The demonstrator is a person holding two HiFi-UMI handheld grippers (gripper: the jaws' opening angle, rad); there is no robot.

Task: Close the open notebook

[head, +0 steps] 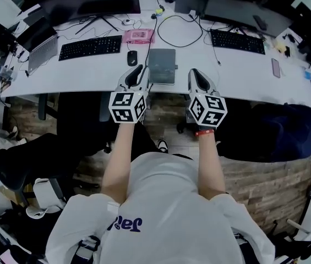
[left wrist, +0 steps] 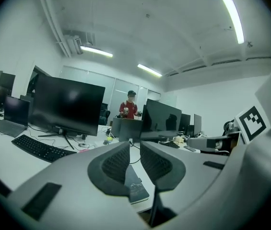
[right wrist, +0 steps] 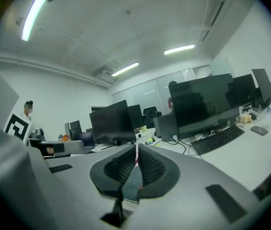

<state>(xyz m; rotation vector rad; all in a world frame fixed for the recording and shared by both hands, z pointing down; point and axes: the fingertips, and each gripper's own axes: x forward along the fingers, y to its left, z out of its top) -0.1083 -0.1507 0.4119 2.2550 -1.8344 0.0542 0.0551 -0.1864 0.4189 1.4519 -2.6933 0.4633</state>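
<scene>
Grey-padded left gripper (head: 139, 70) hangs empty, jaws slightly apart. Between the two grippers, the dark notebook (head: 162, 66) lies flat and closed on the white desk (head: 89, 73). The right gripper (head: 195, 72) is empty, jaws together. We judge the closing done, and we would lift clear without catching the cover.

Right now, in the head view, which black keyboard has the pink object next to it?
The left keyboard: the pink object lies at its right end, with a black mouse just below. The right keyboard has nothing pink near it.
</scene>
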